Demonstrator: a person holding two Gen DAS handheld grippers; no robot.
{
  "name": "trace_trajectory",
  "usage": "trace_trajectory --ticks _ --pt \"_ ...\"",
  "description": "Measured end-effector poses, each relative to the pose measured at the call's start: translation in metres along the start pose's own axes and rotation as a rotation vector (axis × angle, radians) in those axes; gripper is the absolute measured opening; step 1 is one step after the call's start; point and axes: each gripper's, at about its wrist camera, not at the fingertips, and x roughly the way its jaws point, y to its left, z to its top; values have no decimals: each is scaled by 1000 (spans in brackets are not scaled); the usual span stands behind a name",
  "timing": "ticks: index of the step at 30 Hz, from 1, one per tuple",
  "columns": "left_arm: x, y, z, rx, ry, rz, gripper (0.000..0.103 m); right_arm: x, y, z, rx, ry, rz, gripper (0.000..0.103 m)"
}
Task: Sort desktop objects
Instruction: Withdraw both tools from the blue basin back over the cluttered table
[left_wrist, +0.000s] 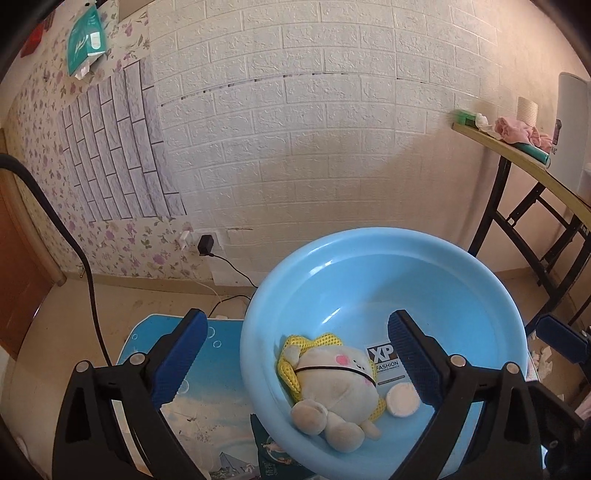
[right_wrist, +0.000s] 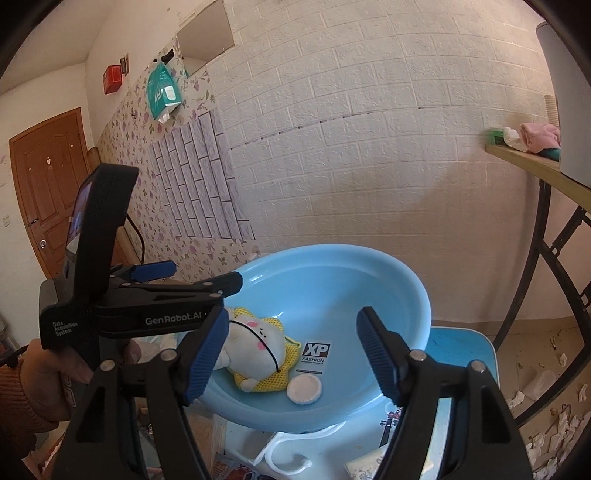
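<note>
Your left gripper (left_wrist: 295, 363) hangs spread wide over the near rim of the basin (left_wrist: 369, 258), one finger outside the rim on the left and one inside on the right; nothing sits between the pads, so it reads as released. Your right gripper (right_wrist: 291, 356) is also parted and empty, aimed down into the same basin from the near right side. The basin looks to be serving as the collecting bin, which would explain why both claws point into it with nothing in them. Count inside the basin: one plush (left_wrist: 332, 387), lying on its side at the near left of the floor, partly wrapped in one yellow mesh bag (left_wrist: 314, 341); one card (left_wrist: 384, 363) marked XP FASHION lying flat just right of the plush; one pale disc (left_wrist: 402, 400) lying flat beside the card and close against the plush. That makes three loose items, or four with the bag. Flat and low items settle on the floor; the plush leans on the wall. Outside the basin, on the blue mat (right_wrist: 461, 350) near you in the right view, one white hook (right_wrist: 284, 461), one tube (right_wrist: 364, 470) and some printed paper remain, probably still to sort. Your left hand (right_wrist: 55, 373) grips its handle at the left edge
</note>
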Motion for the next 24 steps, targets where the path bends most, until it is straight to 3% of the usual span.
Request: trace_trajectory --ticks 3,13,24 --pt "3 -3 1 21 9 25 98 -1 2 0 -7 -4 19 72" --pt "-1 -2 -4 29 22 -1 98 0 -4 -4 14 15 -5 72" --pt "-45 27 -18 34 -11 -37 98 -14 6 -4 37 51 -81 72"
